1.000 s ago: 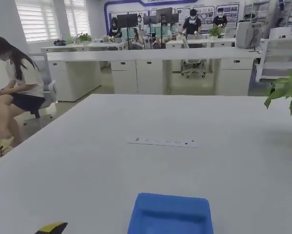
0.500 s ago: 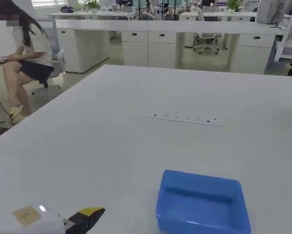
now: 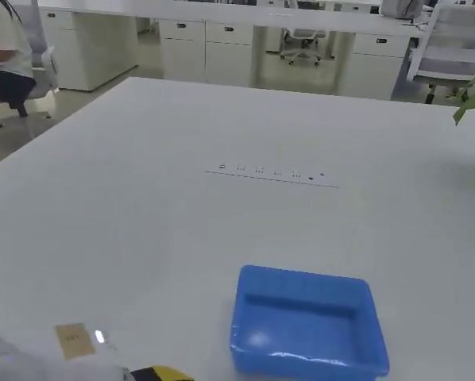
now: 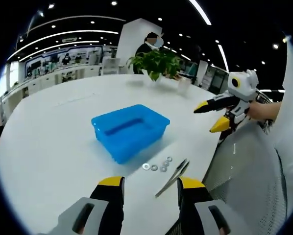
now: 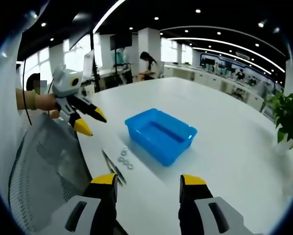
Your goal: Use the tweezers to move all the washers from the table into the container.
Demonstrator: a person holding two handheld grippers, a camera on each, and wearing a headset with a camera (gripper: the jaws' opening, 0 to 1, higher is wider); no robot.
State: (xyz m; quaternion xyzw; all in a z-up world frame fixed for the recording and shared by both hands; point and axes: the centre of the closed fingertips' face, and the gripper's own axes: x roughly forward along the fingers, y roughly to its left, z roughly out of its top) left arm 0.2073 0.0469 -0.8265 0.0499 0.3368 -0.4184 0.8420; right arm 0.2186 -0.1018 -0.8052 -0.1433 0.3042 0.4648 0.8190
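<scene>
One blue container stands on the white worktop, open side up, with bare surface on all sides of it. In the head view a socket strip lies at 12 o'clock from it, well apart, and a yellow-tipped gripper enters at 7 o'clock; I cannot tell its side or how its jaws stand.

In the left gripper view four washers can be counted, in a short row on the worktop just beside the container, at its 5 o'clock. One pair of tweezers lies flat at 5 o'clock from the washers, near the worktop's edge, and grey chair mesh lies beyond that edge. The left gripper has its jaws apart and empty, with the tweezers showing between them. The right gripper hangs at 2 o'clock, off the edge, its jaws spread on nothing. A plant stands on the far side.

The right gripper view takes the same group from the other side. The washers are at 8 o'clock from the container, too small here to count surely, and the tweezers lie beside them by the edge. The right gripper is wide apart and empty. The left gripper, at 10 o'clock, has its jaws parted.
</scene>
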